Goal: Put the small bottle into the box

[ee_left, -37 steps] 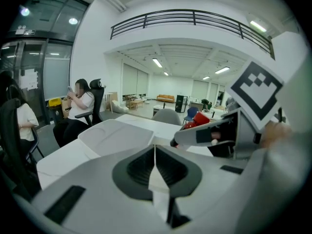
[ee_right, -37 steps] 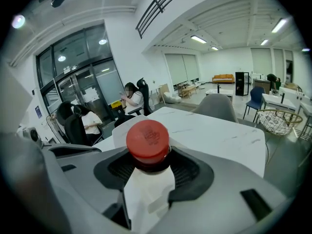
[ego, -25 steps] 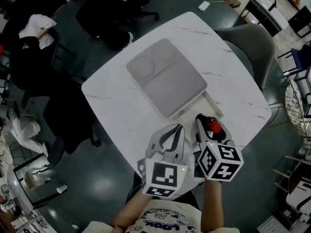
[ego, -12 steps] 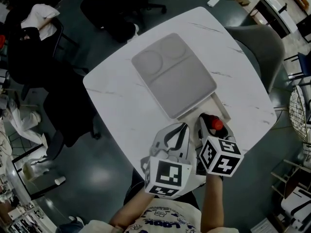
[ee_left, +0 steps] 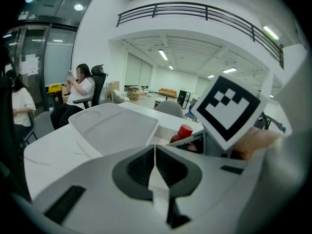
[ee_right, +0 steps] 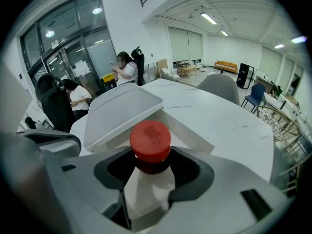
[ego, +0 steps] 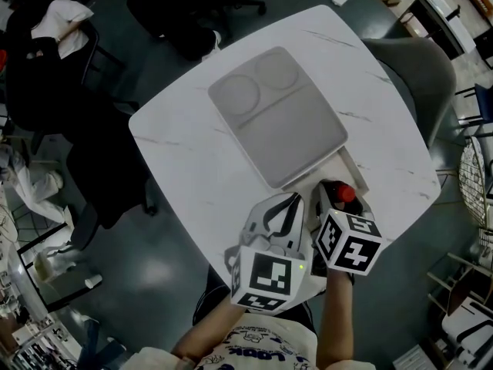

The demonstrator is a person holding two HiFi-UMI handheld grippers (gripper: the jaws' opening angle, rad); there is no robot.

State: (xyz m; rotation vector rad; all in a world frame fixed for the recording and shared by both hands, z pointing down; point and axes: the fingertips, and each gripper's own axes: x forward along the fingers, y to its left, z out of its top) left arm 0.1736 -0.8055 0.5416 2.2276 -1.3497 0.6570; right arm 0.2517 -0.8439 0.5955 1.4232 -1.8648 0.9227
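A small dark bottle with a red cap [ego: 343, 193] sits between the jaws of my right gripper [ego: 331, 191], which is shut on it at the table's near edge. In the right gripper view the red cap [ee_right: 150, 139] stands up out of the right gripper [ee_right: 150, 156]. Just beyond lies the white box [ego: 348, 163], with its broad lid [ego: 277, 114] hinged back flat on the table; the lid [ee_right: 122, 110] fills the left of that view. My left gripper [ego: 286, 205] hovers beside the right one, shut with nothing in it [ee_left: 155, 147]. From there the bottle [ee_left: 184, 131] shows to the right.
The white marble table [ego: 192, 153] ends close behind both grippers. A grey chair [ego: 412, 68] stands at the far right side, black office chairs [ego: 192, 14] at the far left. A wire basket [ego: 471, 164] is at the right. A seated person [ee_left: 80, 89] is beyond the table.
The head view has shifted a little. Both grippers have hardly moved relative to the box, and the right one keeps hold of the bottle.
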